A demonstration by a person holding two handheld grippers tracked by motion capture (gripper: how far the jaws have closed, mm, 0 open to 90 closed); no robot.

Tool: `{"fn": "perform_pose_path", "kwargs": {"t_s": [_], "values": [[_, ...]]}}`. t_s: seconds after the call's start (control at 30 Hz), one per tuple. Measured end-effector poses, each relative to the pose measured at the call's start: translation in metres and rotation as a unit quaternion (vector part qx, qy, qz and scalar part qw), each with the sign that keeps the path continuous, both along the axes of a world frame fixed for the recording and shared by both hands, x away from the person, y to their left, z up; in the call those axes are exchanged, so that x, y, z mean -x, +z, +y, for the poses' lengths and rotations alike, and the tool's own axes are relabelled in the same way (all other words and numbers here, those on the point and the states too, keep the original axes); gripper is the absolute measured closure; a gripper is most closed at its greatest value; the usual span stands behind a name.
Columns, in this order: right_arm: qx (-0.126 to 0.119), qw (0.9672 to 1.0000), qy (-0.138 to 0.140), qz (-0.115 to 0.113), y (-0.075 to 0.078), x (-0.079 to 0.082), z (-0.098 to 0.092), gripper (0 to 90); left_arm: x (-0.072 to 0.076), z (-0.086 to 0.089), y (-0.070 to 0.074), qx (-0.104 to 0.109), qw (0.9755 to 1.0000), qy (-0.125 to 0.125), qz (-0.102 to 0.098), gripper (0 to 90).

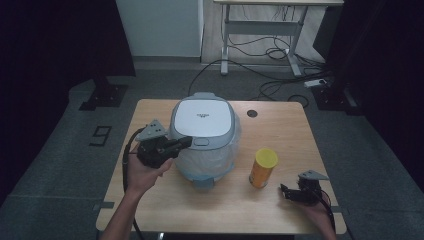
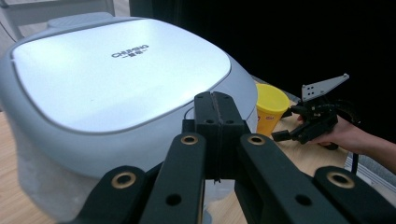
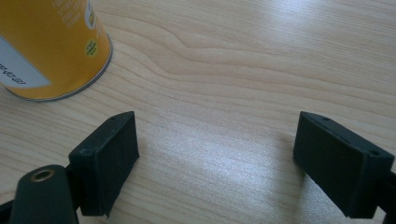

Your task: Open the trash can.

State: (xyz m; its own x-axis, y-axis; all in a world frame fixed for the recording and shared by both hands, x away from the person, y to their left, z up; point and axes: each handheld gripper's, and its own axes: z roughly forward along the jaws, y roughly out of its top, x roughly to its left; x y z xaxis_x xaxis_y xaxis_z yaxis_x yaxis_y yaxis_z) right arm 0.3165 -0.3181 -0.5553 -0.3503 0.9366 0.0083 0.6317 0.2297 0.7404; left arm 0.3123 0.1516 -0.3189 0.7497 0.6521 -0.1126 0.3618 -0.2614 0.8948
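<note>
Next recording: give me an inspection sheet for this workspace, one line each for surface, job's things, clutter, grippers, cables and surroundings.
Surface: wooden table, with a dark round port near the far edge.
Job's things: grey rice cooker, lid closed, with translucent plastic around its body.
Clutter: yellow canister, upright, to the cooker's right.
Grippers: left gripper shut, empty, tips at the lid's front edge; right gripper open, low over the table beside the canister.
Cables: one trails from each gripper; more lie on the floor under the far desk.
Surroundings: dark curtains at both sides; floor marking left of the table.
</note>
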Motion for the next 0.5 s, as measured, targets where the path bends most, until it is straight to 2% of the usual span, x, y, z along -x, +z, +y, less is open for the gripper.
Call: {"fn": "perform_pose_path", "kwargs": {"t_s": [0.23,0.5], "values": [[0.0,1.0,-0.001,0.0,0.0,0.0,0.0,13.4,-0.014,-0.01,-0.009,-0.003,0.9998,-0.004,0.017,90.0],[0.0,1.0,-0.001,0.0,0.0,0.0,0.0,13.4,-0.019,-0.015,-0.011,0.004,0.9997,-0.011,0.022,90.0]]}}
